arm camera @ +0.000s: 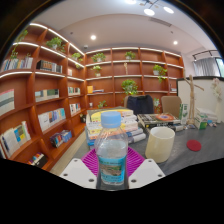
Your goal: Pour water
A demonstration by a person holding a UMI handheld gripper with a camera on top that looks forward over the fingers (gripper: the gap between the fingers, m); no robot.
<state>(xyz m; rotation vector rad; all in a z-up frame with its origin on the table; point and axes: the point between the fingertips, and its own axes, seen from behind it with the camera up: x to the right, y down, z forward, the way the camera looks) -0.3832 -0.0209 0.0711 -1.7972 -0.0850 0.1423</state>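
Gripper (113, 168) fingers are seen closed on a clear water bottle (112, 150) with a blue cap, both purple pads (95, 160) pressed against its sides. Bookshelves (45, 95) are lined along the walls beyond. A grey table (205, 160) is seen below the bottle. A cream cup (160, 143) is stood upright just beside the bottle

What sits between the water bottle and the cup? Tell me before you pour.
Nothing visible. The water bottle stands between the gripper jaws, cap on, and the cream cup stands just beside it on the grey table, with only bare tabletop in the gap. The red lid lies beyond the cup, out of the path.
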